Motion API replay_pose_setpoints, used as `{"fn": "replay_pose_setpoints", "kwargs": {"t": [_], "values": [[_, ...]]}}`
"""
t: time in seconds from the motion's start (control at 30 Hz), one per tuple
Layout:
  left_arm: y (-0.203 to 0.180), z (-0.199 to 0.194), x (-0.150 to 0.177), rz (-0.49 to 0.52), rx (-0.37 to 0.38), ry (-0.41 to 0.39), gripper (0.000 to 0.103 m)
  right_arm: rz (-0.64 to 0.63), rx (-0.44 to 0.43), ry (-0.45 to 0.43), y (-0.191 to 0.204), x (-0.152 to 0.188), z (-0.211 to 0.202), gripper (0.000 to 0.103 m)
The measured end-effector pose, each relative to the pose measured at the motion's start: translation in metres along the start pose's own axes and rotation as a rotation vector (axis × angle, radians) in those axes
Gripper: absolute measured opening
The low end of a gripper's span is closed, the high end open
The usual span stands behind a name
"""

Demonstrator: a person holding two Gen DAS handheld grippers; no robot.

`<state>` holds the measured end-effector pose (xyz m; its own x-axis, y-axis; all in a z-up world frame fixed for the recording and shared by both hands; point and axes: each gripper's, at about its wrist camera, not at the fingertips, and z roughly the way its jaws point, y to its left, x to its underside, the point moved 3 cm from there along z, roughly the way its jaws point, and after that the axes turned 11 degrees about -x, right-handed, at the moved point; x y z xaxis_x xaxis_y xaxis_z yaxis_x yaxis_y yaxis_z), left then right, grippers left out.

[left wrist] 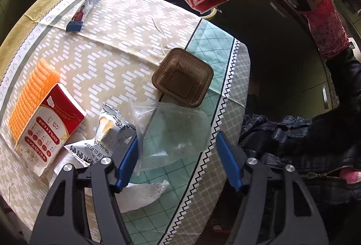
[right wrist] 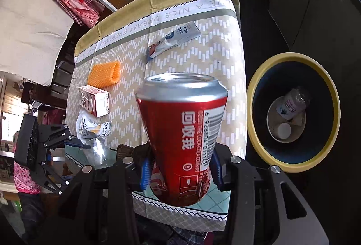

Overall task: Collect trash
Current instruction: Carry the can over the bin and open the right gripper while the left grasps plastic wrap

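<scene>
Right wrist view: the right tool (right wrist: 180,168) is clamped on a red cola can (right wrist: 182,129), held above the bench (right wrist: 225,59) edge, just left of the yellow-rimmed bin (right wrist: 255,132). A plastic bottle (right wrist: 293,102) lies in that bin. On the bench beyond the can sit a red carton (right wrist: 94,100), an orange sponge (right wrist: 105,73) and a crumpled wrapper (right wrist: 92,127). The left tool (left wrist: 176,157) is spread wide over a clear plastic bag (left wrist: 171,132), gripping nothing, near a brown tray (left wrist: 182,76).
</scene>
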<state>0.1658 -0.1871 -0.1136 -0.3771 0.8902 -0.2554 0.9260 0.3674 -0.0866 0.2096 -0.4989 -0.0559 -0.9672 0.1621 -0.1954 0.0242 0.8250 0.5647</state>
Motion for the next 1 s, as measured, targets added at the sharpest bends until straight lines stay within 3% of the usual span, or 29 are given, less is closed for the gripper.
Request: {"fn": "replay_pose_setpoints", "kwargs": {"t": [0.03, 0.1, 0.13, 0.27, 0.43, 0.6, 0.8, 0.93, 1.0], "values": [[0.003, 0.002, 0.0, -0.016, 0.015, 0.004, 0.061, 0.003, -0.004, 0.0, -0.001, 0.0, 0.001, 0.041], [0.008, 0.006, 0.0, -0.044, 0.063, 0.008, 0.046, 0.003, -0.01, 0.002, -0.004, 0.002, 0.002, 0.041], [0.009, 0.007, 0.0, -0.055, 0.073, 0.009, 0.032, 0.004, -0.012, 0.002, -0.005, 0.002, 0.003, 0.041], [0.011, 0.006, 0.001, -0.097, 0.152, -0.014, 0.02, 0.004, -0.016, -0.011, -0.009, 0.001, 0.001, 0.04], [0.003, -0.004, 0.002, -0.089, 0.165, -0.065, 0.008, 0.028, -0.023, -0.05, -0.019, -0.006, -0.008, 0.04], [0.0, -0.017, 0.006, -0.082, 0.14, -0.102, 0.007, 0.076, 0.007, -0.11, -0.046, -0.012, -0.03, 0.04], [-0.003, -0.035, 0.008, -0.078, 0.145, -0.154, 0.007, 0.197, 0.108, -0.162, -0.115, -0.017, -0.046, 0.04], [-0.008, -0.047, 0.003, -0.073, 0.139, -0.173, 0.007, 0.286, 0.118, -0.133, -0.164, -0.021, -0.031, 0.04], [-0.011, -0.054, -0.001, -0.071, 0.138, -0.182, 0.007, 0.306, 0.111, -0.084, -0.18, -0.022, -0.015, 0.045]]}}
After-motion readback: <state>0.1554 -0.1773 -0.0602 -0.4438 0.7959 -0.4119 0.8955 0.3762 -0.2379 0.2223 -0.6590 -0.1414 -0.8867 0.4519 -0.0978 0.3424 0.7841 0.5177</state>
